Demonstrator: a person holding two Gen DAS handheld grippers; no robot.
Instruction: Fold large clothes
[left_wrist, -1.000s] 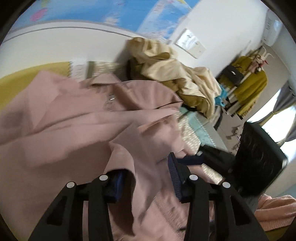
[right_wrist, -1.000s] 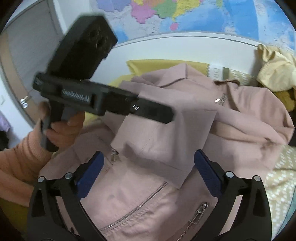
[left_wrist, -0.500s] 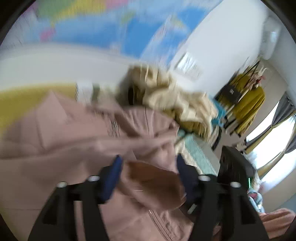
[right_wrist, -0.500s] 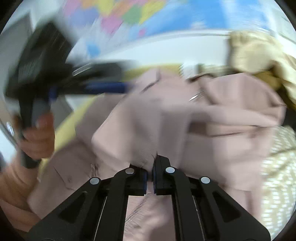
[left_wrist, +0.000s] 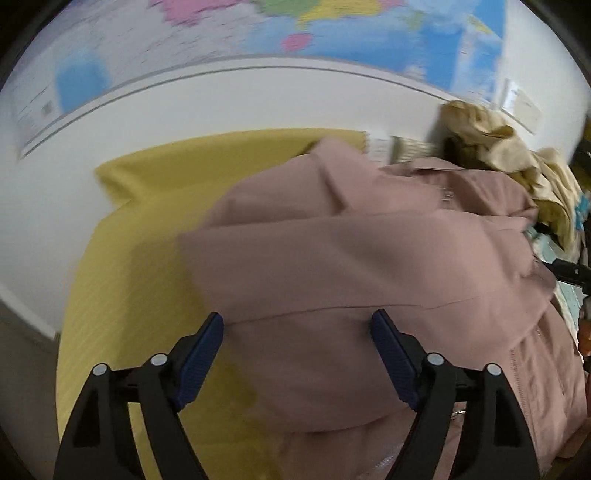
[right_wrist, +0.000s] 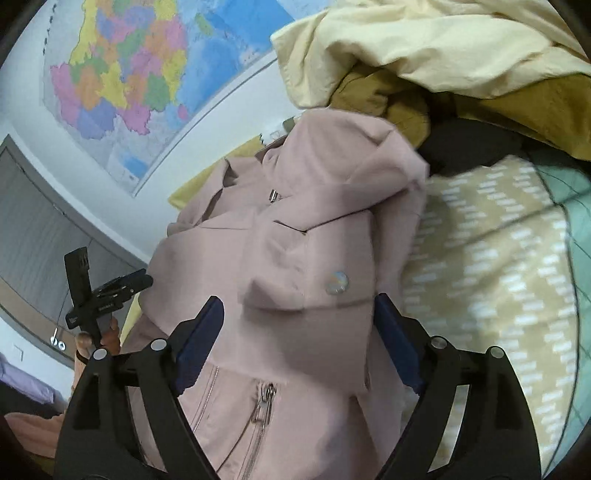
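Behind, a wall map (right_wrist: 122, 77), its print too small to read. Pink jacket (right_wrist: 295, 258) sprawls on my bed (right_wrist: 498, 277); left gripper (left_wrist: 295, 350) and right gripper (right_wrist: 299, 332) have just opened, released, jacket between the jaws.

A yellow bedcover (left_wrist: 122, 258) spreads left of and beyond the jaws in the left wrist view, with a white wall and a large coloured wall map (left_wrist: 258, 40) far above them. In the right wrist view, a heap of cream and mustard clothes (right_wrist: 424, 48) lies well beyond the jaws to the upper right, over a tan patterned sheet (right_wrist: 491, 266) spreading right of the jaws. A grey door (right_wrist: 33, 236) stands far left.
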